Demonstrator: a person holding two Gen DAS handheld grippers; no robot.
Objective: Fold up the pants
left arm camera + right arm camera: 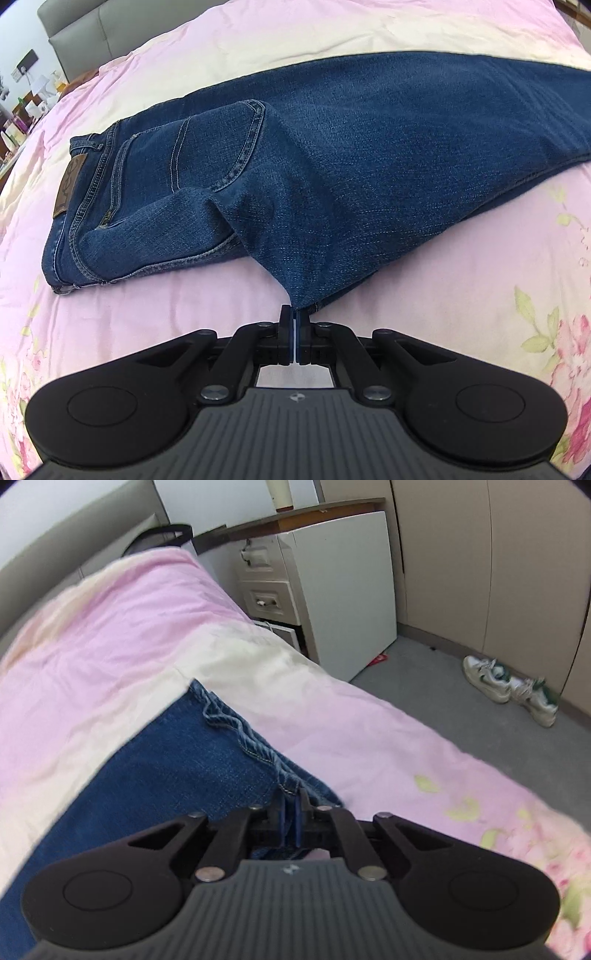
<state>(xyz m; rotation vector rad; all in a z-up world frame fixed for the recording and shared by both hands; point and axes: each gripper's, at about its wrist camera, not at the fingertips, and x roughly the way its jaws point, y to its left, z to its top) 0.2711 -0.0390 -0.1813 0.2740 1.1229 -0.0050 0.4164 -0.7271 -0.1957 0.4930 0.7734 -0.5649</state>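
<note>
Where bedspread (pixel 110 635) ends, sneakers (pixel 511 686) beyond.

text: "Lee" | on: leather patch (pixel 71 186) | item: jeans (pixel 332 158) waistband

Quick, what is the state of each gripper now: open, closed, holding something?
Left gripper: closed on the near edge of the jeans, at the thigh.
Right gripper: closed on the jeans at the leg hem.

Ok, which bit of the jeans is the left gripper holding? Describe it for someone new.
On the pink floral bedspread lie dark blue jeans, waistband at left. Below the back pocket, one fold is pulled into a point, pinched in the left gripper.
</note>
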